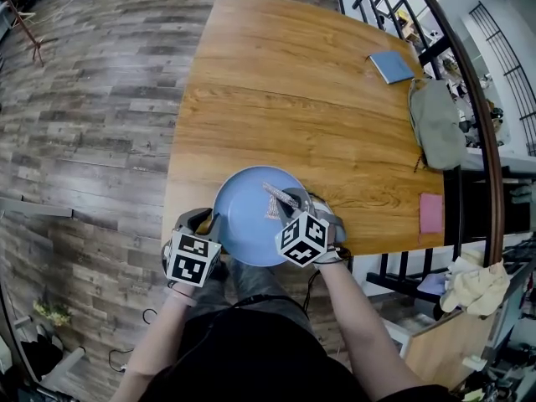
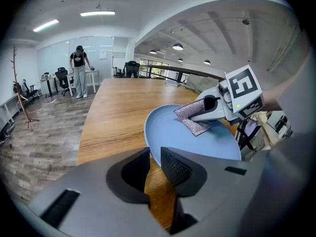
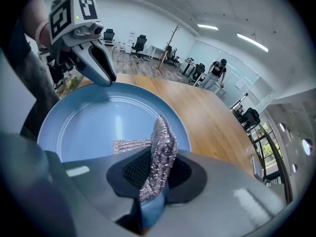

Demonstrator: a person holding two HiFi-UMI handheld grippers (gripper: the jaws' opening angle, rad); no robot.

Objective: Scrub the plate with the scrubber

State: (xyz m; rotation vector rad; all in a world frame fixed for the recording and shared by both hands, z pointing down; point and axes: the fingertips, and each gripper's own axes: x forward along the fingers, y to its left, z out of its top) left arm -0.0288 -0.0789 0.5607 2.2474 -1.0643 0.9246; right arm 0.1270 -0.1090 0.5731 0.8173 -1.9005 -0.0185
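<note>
Right tool: jaws clamped on silver mesh scrubber, laid against blue plate. Left tool: jaws gripping plate rim, on wooden bench.

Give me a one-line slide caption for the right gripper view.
Right gripper holds a silvery mesh scrubber to the blue plate, its far rim pinched by the left gripper.
</note>
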